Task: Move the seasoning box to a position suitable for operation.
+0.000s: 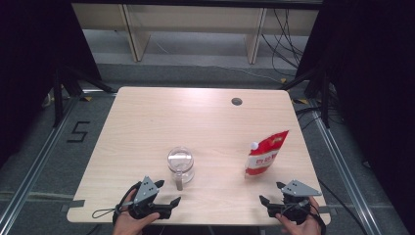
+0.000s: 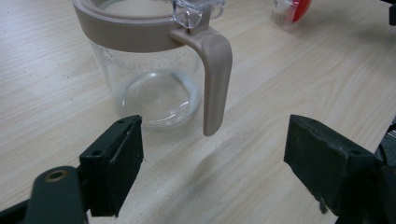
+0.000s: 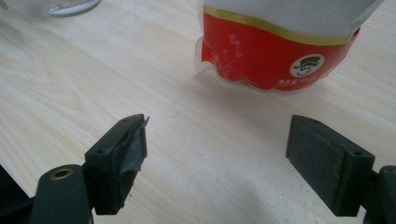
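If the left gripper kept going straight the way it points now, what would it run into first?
Most likely the glass jug: its beige handle hangs ahead, between the lines of the open jaws of the left gripper. Bare table lies between them, though depth is hard to judge.

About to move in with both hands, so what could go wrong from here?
1. The red pouch stands upright on a soft base; a nudge from the right gripper could topple it.
2. The glass jug may slide or tip if the left gripper catches only its thin handle.
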`<state>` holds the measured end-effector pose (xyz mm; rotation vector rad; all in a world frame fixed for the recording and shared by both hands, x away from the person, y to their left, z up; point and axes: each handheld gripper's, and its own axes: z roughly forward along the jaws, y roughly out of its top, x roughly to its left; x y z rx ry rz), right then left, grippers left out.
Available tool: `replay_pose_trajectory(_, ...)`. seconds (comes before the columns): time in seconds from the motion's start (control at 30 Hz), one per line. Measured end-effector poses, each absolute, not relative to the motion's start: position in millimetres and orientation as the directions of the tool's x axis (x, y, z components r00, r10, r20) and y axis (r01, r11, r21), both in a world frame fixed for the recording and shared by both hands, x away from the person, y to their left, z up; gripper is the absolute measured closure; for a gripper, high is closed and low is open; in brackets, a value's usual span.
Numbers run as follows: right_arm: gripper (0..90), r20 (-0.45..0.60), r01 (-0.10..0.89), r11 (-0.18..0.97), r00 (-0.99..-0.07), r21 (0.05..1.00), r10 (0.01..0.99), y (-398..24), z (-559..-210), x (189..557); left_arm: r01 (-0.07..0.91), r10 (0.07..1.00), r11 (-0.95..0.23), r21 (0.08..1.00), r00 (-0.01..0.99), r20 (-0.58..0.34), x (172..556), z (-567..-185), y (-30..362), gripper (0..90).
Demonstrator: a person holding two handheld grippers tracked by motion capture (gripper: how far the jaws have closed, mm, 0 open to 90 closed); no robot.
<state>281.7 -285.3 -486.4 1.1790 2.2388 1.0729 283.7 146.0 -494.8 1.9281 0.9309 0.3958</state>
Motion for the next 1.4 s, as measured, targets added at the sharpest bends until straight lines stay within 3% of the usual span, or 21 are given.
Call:
replay_pose_trajectory(0.23,23.3,-0.015,0.514,0.381,-0.58,0.769,0.814,-285,-488,283,0.423,0.741,-0.276,0.863,0.666,-0.09,288,-491,139,31.6)
replay_pose_trajectory(0.9,24.8,-0.019,0.513,0.416,-0.613,0.751,0.79,-281,-489,283,0.401,0.719,-0.341,0.85,0.694,-0.039,306,-491,123,73.5)
replay_pose_trajectory(1.4,25.1,-0.04,0.496,0.429,-0.618,0.755,0.785,-280,-488,283,0.433,0.737,-0.305,0.848,0.671,-0.077,311,-490,153,73.5)
